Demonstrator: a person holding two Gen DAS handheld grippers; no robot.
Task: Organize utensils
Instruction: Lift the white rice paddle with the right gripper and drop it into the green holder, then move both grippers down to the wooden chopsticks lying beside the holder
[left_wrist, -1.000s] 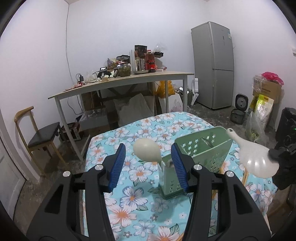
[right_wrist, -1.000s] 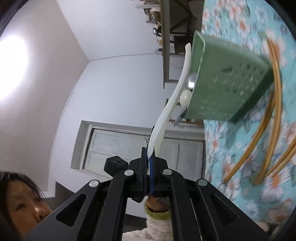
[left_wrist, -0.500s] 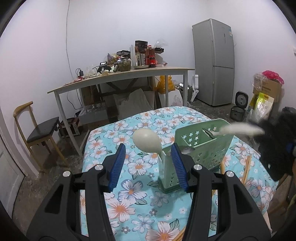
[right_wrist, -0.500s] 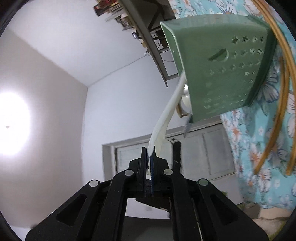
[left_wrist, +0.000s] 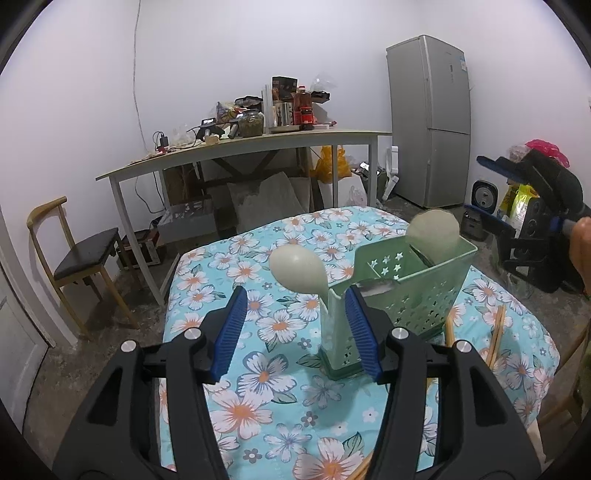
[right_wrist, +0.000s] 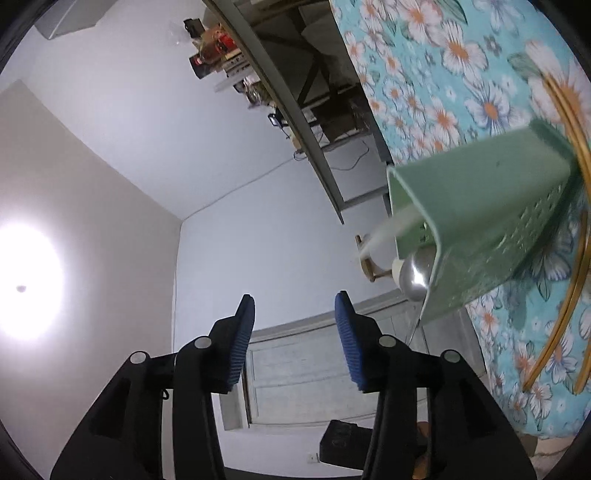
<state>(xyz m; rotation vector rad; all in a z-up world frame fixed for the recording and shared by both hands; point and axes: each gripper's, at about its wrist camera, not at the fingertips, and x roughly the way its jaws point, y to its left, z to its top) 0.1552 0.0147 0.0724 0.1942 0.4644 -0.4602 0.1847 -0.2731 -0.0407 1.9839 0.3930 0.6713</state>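
Opening now with nothing between its jaws, the right hand-held gripper (right_wrist: 293, 336) has let go of the white spoon (left_wrist: 434, 230) — it stands in the green caddy (left_wrist: 417, 291) on the surface. Left hand-held gripper (left_wrist: 293, 332) hovers apart, empty. Chopsticks (left_wrist: 496, 334) remain outside.
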